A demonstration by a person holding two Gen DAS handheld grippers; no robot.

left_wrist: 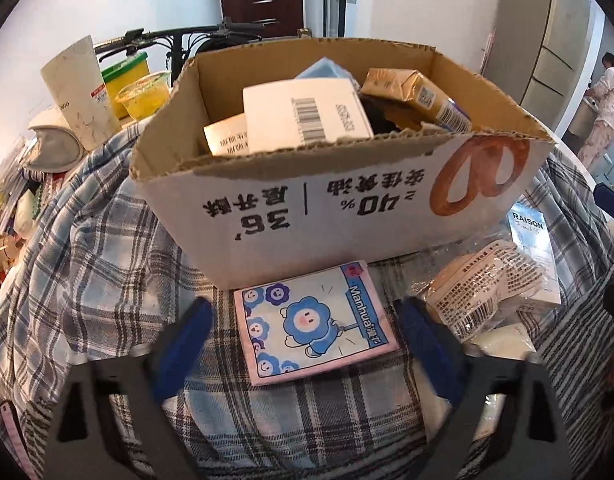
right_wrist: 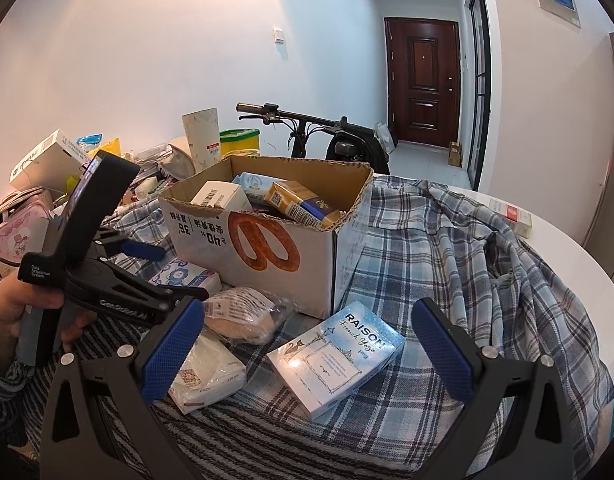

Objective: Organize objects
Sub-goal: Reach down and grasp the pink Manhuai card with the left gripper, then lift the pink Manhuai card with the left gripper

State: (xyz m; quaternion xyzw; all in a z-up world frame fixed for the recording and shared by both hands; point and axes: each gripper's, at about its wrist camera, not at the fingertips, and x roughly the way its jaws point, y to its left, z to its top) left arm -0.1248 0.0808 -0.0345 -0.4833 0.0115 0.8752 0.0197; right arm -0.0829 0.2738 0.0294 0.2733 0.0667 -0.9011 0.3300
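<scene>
An open cardboard box (left_wrist: pixel 347 200) with a pretzel print stands on a plaid shirt (left_wrist: pixel 107 264) and holds several packages. It also shows in the right wrist view (right_wrist: pixel 267 248). A pink tissue pack with a blue flower cartoon (left_wrist: pixel 313 324) lies flat in front of it, between the blue pads of my open left gripper (left_wrist: pixel 307 344). The left gripper also shows in the right wrist view (right_wrist: pixel 151 272), beside the tissue pack (right_wrist: pixel 185 276). My open right gripper (right_wrist: pixel 307 354) hovers over a light blue RAISON box (right_wrist: pixel 335 356), one pad on each side, not touching.
A wrapped bun (right_wrist: pixel 243 314) and a clear bag of white pads (right_wrist: pixel 211 376) lie left of the RAISON box. Clutter with a tall white cup (right_wrist: pixel 201 136), a yellow tub (right_wrist: pixel 239 142) and a pink bag (right_wrist: pixel 15 236) fills the left. A bicycle (right_wrist: pixel 307 132) stands behind.
</scene>
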